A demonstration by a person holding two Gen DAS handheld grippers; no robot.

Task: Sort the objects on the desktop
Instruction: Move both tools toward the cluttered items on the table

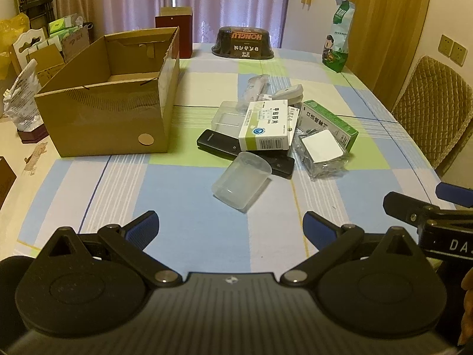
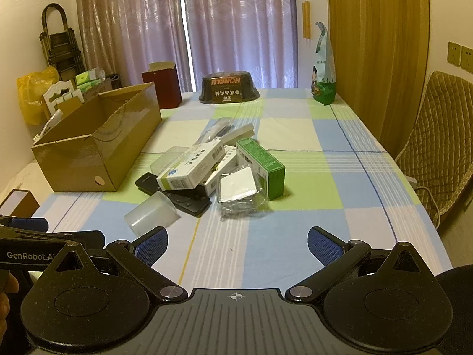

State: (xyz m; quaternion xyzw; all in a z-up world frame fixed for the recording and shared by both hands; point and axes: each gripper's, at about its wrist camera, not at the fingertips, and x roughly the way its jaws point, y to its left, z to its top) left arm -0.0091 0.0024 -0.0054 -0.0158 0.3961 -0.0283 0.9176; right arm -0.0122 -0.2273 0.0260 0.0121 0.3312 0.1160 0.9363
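Both my tongs, left tongs (image 1: 229,230) and right tongs (image 2: 238,245), gape empty; the toppled plastic cup (image 1: 241,180) lies just ahead of the left, mouth toward the clutter.

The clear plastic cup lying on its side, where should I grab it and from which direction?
Grip the clear plastic cup across its round wall mid-body, coming from above. It lies tipped, rim resting against the black remote, so its sides are free.

An upside-down "HONGLU" in orange capitals marks the dark oval plastic-wrapped container (image 1: 243,43) at the far table edge. Nearer than that container, the left gripper (image 2: 26,256) body reads "GenRobot.AI"; the right gripper (image 1: 449,244) body shows only "DA".
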